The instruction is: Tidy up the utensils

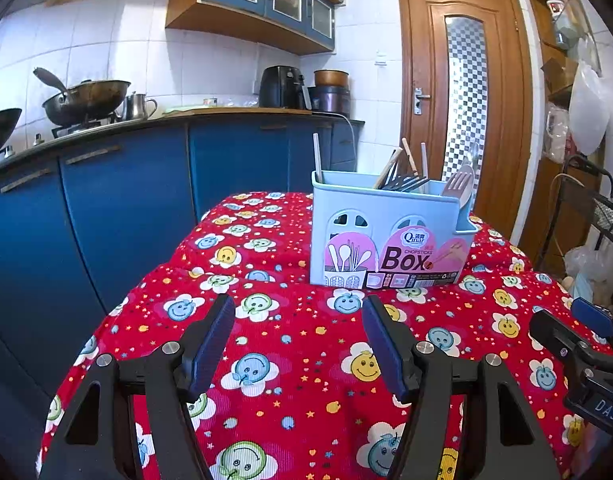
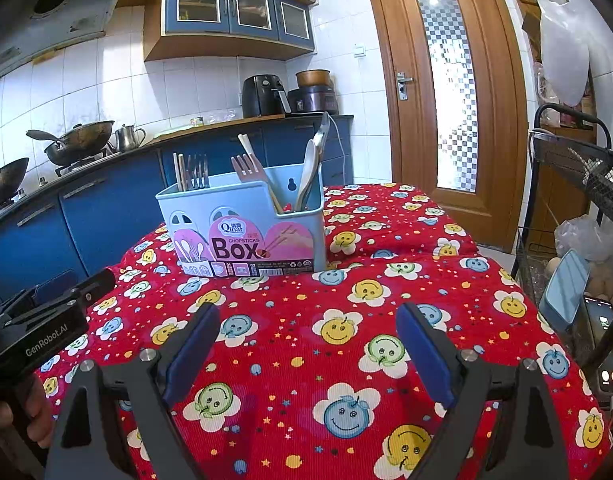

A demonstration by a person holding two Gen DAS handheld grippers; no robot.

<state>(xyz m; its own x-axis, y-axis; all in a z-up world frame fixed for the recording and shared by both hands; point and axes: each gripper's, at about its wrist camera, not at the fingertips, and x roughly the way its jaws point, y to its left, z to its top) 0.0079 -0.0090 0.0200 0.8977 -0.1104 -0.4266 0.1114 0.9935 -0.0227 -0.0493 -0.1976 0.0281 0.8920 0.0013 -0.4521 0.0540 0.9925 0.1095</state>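
A light blue utensil box [image 1: 386, 236] [image 2: 246, 228] with a pink "Box" label stands on a table under a red smiley-flower cloth [image 1: 298, 360] [image 2: 306, 312]. Chopsticks [image 1: 402, 168] [image 2: 182, 172], dark forks [image 2: 200, 174], a wooden fork [image 1: 458, 184] [image 2: 246, 168] and spoons [image 2: 312, 164] stick up out of it. My left gripper [image 1: 298, 308] hovers open over the cloth, short of the box, nothing between its fingers. My right gripper [image 2: 308, 316] is open too and empty, also short of the box. Each gripper shows at the edge of the other's view.
Blue kitchen cabinets [image 1: 126, 200] with woks [image 1: 86, 100] on a stove run along the left. A wooden door [image 1: 462, 92] stands behind the table. A black wire rack [image 2: 578, 168] with bags and a phone [image 2: 602, 320] sits at the right.
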